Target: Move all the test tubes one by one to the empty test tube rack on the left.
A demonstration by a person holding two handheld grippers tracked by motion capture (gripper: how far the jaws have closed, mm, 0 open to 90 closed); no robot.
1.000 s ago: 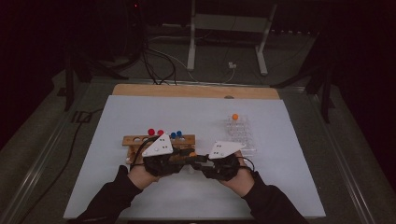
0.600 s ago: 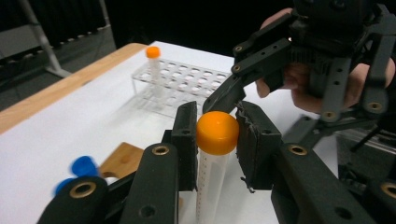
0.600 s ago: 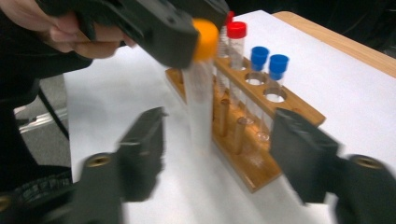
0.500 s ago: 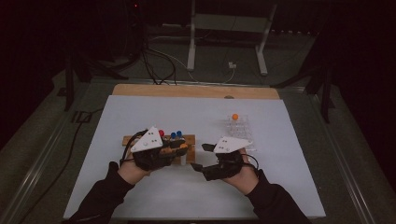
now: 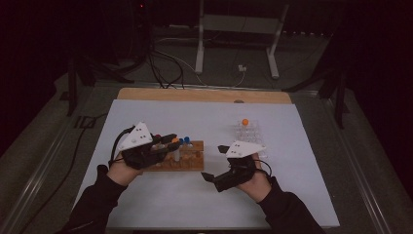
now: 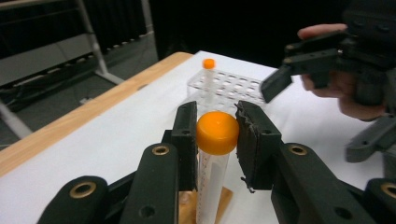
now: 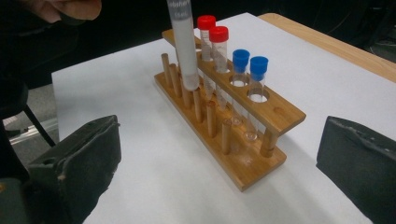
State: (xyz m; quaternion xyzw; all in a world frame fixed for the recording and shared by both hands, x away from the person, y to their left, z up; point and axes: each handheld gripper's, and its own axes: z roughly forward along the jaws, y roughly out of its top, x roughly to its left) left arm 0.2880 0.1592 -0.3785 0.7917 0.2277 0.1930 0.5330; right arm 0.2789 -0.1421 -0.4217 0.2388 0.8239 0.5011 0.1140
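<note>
- Left gripper (image 6: 215, 140): clamped on orange-capped tube (image 6: 217, 135), lifted upright above wooden rack (image 7: 261, 161).
- Right gripper (image 5: 214, 163): jaws just opened wide, nothing between, near the rack's end.
- Clear rack (image 5: 248, 130): well behind, one orange-capped tube inside.

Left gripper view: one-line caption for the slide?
Left gripper clamps an orange-capped tube lifted above the wooden rack; clear rack beyond.

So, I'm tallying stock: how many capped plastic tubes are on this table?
6: two red-capped tubes and two blue-capped tubes in the wooden rack, one orange-capped tube in the left gripper, one orange-capped tube in the clear rack.
</note>
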